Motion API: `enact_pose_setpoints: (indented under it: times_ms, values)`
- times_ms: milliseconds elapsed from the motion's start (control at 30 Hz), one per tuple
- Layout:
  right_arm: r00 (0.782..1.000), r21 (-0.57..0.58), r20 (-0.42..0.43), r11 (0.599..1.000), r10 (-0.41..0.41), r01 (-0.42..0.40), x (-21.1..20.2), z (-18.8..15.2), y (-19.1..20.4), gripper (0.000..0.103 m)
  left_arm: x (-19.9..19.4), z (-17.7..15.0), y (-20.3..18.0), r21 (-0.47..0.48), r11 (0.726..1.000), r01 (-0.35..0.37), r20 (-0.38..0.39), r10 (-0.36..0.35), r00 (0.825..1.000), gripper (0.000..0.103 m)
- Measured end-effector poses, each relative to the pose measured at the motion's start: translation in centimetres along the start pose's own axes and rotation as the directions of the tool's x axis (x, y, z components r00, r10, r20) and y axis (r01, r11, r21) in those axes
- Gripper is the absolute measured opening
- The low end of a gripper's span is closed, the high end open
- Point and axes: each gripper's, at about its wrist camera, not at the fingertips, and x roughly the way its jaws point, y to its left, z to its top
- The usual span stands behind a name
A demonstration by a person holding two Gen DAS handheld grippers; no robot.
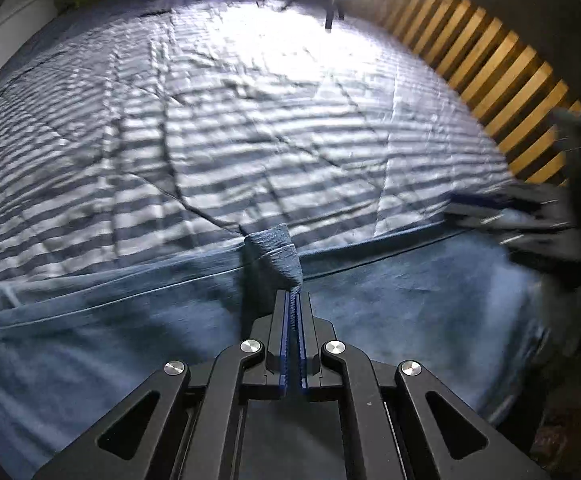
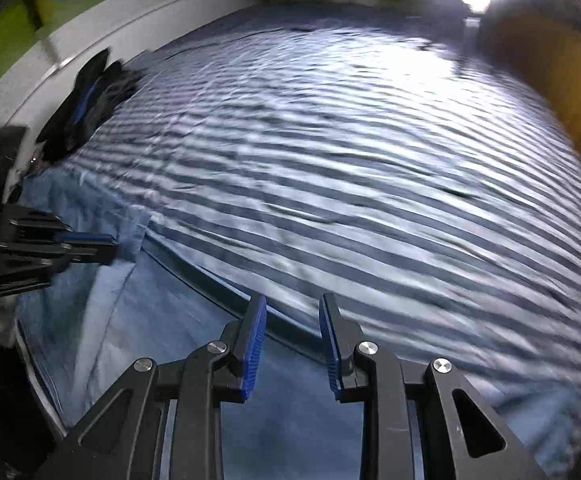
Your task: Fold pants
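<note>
Pants (image 1: 390,304) in pale blue denim, spread flat along the near edge of a bed, filling the 6 o'clock half of the left wrist view and the 7 o'clock corner of the right wrist view (image 2: 130,312). Left hand-held gripper (image 1: 293,294) pressed together, pinching a raised peak of the denim fabric at centre, just above the long seam running from 8 o'clock to 3 o'clock. Same gripper seen from the side at 9 o'clock in the right wrist view (image 2: 90,246), blurred, tip on the lighter denim. Right hand-held gripper (image 2: 292,322) spread wide, blue ribbed pads apart, hovering over the dark hem line of the pants, nothing between the fingers; also visible as a blurred dark shape at 3 o'clock in the left wrist view (image 1: 490,204). Striped bedsheet (image 1: 250,120) in blue-grey and white beyond, wrinkled, glare at 12 o'clock. Wooden slats (image 1: 502,76) at 2 o'clock. Dark object (image 2: 86,108) at 10 o'clock on the sheet, too blurred to identify. No readable writing or labels.
</note>
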Motion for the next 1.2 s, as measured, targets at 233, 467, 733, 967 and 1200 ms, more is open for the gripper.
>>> enact_pose_setpoints:
  times_ms: [233,467,733,967,1200]
  values:
    - [0.996,-0.143,-0.047,0.987,0.070,-0.076,5.4,1.5,4.4,0.028,-4.0,0.2,0.7,0.000,0.999,0.044,0.068,-0.044,0.997,0.003]
    - [0.997,-0.159,-0.023,0.985,0.069,-0.072,5.7,1.7,4.8,0.001,-4.0,0.9,0.0,0.018,0.997,0.081,0.069,-0.082,0.994,0.003]
    - [0.994,0.099,0.058,0.990,0.093,-0.098,1.8,2.0,-2.3,0.002,3.9,1.5,-2.2,0.021,0.993,0.113,-0.126,-0.109,0.986,0.021]
    - [0.975,0.373,0.120,0.919,-0.185,0.128,-13.6,-12.3,-12.7,0.029,0.9,-0.7,-8.5,0.242,0.964,0.106,-0.056,-0.095,0.994,0.021]
    - [0.968,0.714,-0.008,0.676,-0.252,0.182,-18.3,-28.8,-18.0,0.029,1.4,-6.4,-15.6,0.400,0.900,0.171,-0.140,-0.125,0.982,0.021]
